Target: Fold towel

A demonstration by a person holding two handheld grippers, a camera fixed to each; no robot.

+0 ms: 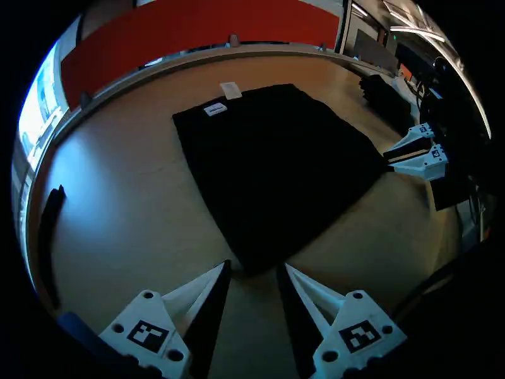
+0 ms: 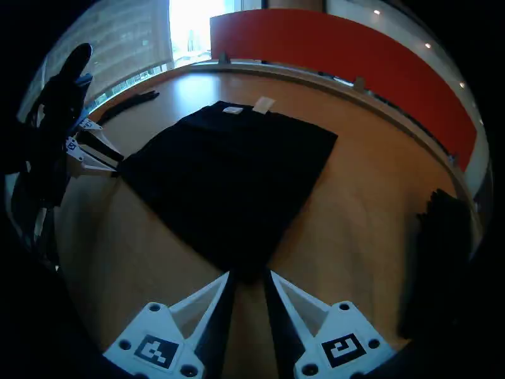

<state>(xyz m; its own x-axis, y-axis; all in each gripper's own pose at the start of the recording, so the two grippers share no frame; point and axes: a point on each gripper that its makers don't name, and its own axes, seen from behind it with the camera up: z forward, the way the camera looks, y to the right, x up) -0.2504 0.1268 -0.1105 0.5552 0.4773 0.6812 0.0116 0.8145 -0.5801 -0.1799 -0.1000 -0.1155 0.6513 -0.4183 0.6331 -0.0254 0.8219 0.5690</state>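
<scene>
A black towel (image 1: 278, 170) (image 2: 233, 177) lies spread flat on a wooden table (image 1: 126, 208), with a white label (image 1: 215, 108) near its far edge. In the left gripper view, one near corner of the towel sits just between the tips of my left gripper (image 1: 254, 270), whose fingers stand a little apart over bare wood. My right gripper (image 2: 250, 275) frames another corner the same way, with a narrower gap. Each gripper also appears in the other's view, at a side corner of the towel: right gripper (image 1: 387, 163), left gripper (image 2: 117, 165).
A small white card (image 1: 230, 90) (image 2: 264, 104) lies past the towel's far edge. A dark folded pile (image 1: 382, 95) (image 2: 442, 252) sits to the right. A black strip (image 1: 49, 218) (image 2: 129, 104) lies near the table's left rim. A red panel (image 1: 189, 31) backs the table.
</scene>
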